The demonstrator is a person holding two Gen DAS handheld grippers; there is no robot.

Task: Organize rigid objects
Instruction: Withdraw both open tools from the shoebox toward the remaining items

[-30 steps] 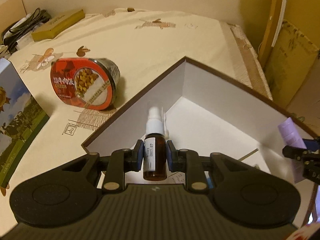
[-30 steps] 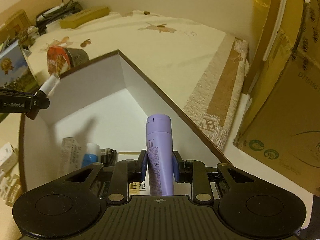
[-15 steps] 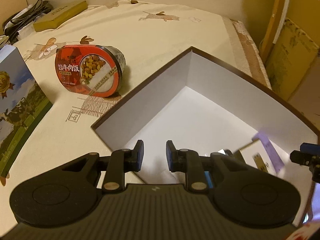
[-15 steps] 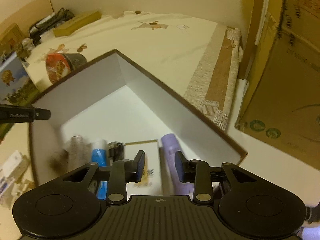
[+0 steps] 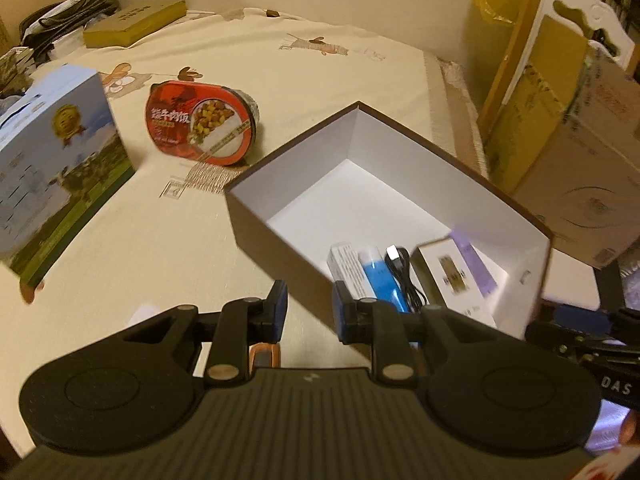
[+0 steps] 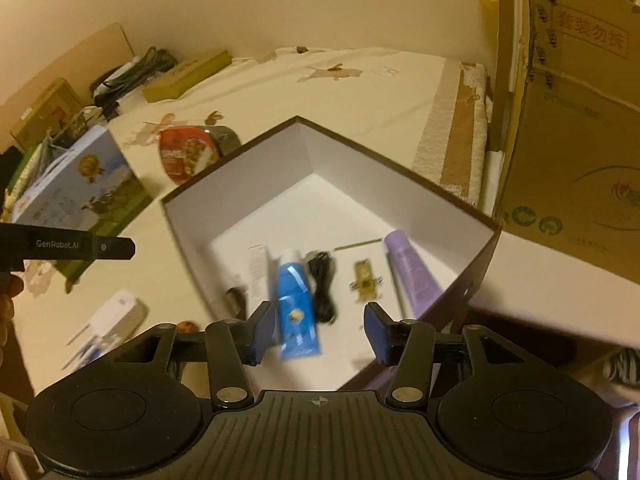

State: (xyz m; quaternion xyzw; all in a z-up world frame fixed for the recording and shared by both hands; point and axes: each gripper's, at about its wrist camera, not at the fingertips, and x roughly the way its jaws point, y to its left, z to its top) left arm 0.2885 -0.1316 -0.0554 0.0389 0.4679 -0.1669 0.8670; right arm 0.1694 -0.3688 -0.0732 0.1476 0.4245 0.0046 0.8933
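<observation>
Grippers are both out of the box and both empty now! A second ago the left gripper (image 5: 306,306) was clamped on a small brown spray bottle and the right gripper (image 6: 318,330) on a lilac tube; both are dropped off. The left jaws sit narrowly apart with nothing between them, while the right jaws are opening, also bare. Just beyond them, the lilac tube (image 6: 412,272) lies against the right wall of the white-lined box (image 6: 240,184), beside a small yellow-printed pack (image 6: 365,286), a black cable (image 6: 322,284) and a blue tube (image 6: 296,304); a blurred dark shape at the near-left corner may be the spray bottle. Further left, still outside on the cloth, sit the red rice bowl (image 5: 202,124) and the blue carton (image 5: 60,184), probably next.
</observation>
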